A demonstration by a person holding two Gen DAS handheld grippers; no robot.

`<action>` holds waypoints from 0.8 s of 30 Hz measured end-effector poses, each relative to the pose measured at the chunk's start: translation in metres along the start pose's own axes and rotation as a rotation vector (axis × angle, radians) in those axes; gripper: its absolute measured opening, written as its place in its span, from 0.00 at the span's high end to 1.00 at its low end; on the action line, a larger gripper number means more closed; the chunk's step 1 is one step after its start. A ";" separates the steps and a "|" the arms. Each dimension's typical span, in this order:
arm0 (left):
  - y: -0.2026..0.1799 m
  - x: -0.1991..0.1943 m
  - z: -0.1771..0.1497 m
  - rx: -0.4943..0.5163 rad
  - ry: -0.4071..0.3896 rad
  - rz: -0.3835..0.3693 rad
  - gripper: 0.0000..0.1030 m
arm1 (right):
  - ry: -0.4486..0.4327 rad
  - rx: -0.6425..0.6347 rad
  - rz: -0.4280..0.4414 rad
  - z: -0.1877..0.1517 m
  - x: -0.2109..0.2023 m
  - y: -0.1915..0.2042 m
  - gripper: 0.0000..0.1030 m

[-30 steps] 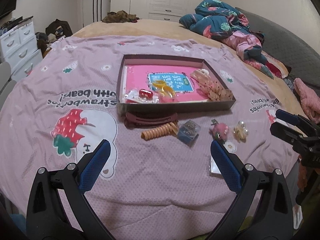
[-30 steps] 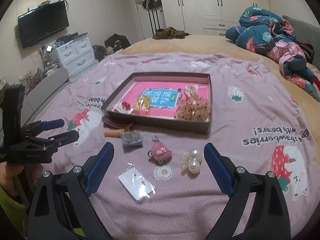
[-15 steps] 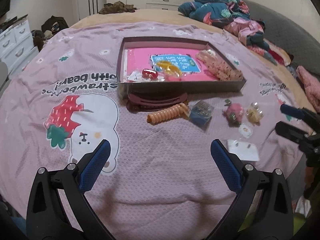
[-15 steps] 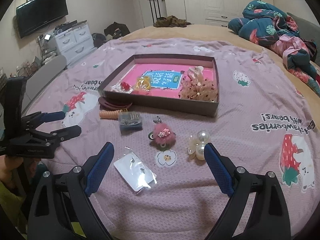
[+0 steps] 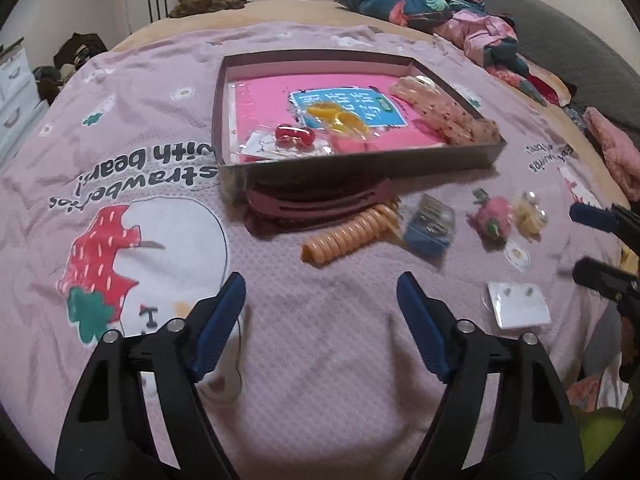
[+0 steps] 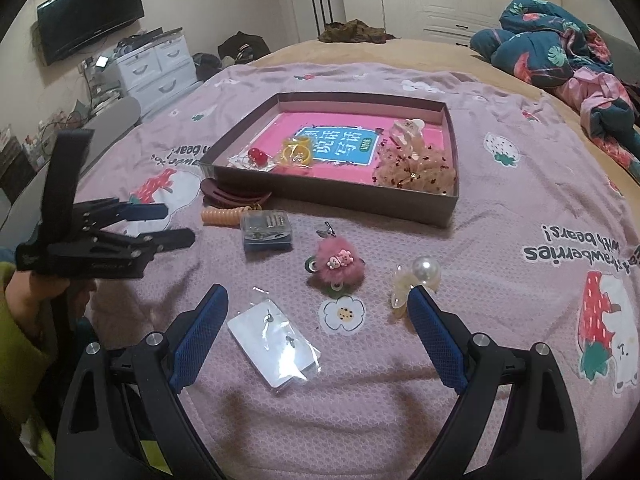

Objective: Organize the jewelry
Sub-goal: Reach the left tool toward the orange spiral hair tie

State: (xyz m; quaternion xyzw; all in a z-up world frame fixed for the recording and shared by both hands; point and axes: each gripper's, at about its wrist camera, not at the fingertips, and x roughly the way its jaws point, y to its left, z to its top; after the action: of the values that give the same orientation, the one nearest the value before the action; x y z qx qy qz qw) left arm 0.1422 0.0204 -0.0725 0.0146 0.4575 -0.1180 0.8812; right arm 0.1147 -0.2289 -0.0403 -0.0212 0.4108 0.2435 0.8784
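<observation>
Jewelry pcs [image 6: 339, 266] loose by tray [image 6: 352, 198]; both grippers empty, spread.

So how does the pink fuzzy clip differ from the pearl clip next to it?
The pink fuzzy clip is furry, pink, with a small bear charm; the pearl clip is smooth, translucent cream, with a large pearl. The pink fuzzy clip lies clear ahead of the right gripper; the pearl clip sits by its right fingertip. Both lie outside the box.

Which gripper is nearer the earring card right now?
Right. The right gripper hangs open just over the earring card, which lies between its fingers; the left gripper, also open, sits off to the card's left.
</observation>
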 end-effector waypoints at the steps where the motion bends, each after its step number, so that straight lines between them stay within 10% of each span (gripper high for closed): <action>1: 0.001 0.002 0.002 0.000 -0.001 -0.004 0.35 | 0.002 -0.004 0.001 0.001 0.001 0.000 0.12; 11: -0.003 0.028 0.022 0.085 0.038 -0.060 0.63 | 0.035 -0.028 0.000 0.010 0.022 -0.002 0.15; 24: -0.015 0.041 0.023 0.205 0.067 -0.114 0.76 | 0.104 -0.062 -0.011 0.020 0.055 -0.007 0.21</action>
State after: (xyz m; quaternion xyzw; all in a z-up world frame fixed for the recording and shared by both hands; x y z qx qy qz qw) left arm 0.1798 -0.0049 -0.0915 0.0825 0.4722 -0.2137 0.8512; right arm 0.1625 -0.2078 -0.0685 -0.0632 0.4479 0.2500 0.8561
